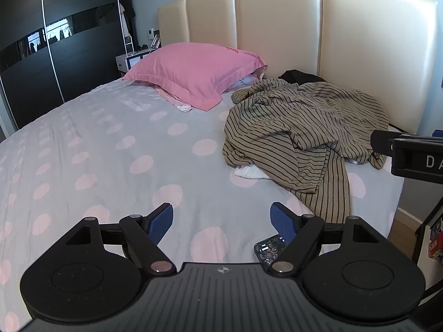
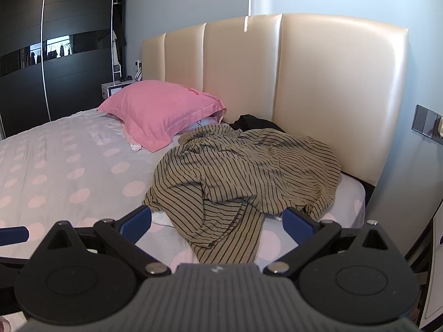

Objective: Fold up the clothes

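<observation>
A crumpled tan garment with dark stripes (image 1: 304, 127) (image 2: 243, 177) lies in a heap on the right side of the bed, near the headboard. A white cloth (image 1: 250, 173) pokes out from under its near edge, and a black garment (image 1: 300, 77) (image 2: 257, 123) sits behind it. My left gripper (image 1: 221, 222) hovers open over the polka-dot bedsheet (image 1: 116, 149), short of the heap and to its left. My right gripper (image 2: 217, 221) is open too, its blue fingers just in front of the heap's hanging edge. Neither holds anything.
A pink pillow (image 1: 193, 69) (image 2: 163, 110) rests against the cream headboard (image 1: 277, 27). A phone (image 1: 270, 247) lies on the sheet by my left gripper's right finger. A dark wardrobe (image 1: 55, 41) stands at the left, with a white nightstand (image 1: 130, 61) beside the bed. The right gripper's body (image 1: 415, 155) shows at the right edge.
</observation>
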The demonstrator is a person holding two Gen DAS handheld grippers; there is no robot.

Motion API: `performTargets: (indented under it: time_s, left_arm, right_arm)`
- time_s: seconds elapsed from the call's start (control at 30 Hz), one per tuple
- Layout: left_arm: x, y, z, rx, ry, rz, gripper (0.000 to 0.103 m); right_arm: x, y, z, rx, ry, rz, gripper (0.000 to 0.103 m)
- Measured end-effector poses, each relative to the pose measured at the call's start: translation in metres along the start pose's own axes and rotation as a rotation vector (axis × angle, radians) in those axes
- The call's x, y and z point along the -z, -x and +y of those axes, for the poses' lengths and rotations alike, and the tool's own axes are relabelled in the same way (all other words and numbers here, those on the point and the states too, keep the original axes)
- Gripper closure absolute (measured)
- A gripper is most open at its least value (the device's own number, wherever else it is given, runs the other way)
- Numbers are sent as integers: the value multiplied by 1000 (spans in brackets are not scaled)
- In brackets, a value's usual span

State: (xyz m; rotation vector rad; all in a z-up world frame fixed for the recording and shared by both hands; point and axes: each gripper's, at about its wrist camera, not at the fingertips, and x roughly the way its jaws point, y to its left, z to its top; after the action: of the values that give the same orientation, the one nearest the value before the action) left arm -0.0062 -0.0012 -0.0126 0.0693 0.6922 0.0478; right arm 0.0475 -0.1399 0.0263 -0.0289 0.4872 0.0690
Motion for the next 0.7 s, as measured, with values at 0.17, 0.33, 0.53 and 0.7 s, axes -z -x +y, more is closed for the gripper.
performTargets:
  time_s: [0.17,0.33,0.53,0.7]
  left_arm:
    - [0,-1,1,-1,4,3,26]
    - [1,0,0,-4,4,6,26]
    - [3,0,3,-13,12,7,26]
    - [7,3,15,-37,20,24,26]
  right_arm:
    - [0,-2,1,-3,8,4,1]
    - [1,-3,1,-2,15,10,1]
    - [2,-6,2,-11,21,20,1]
    - [0,-11,5,-49,34,34,1]
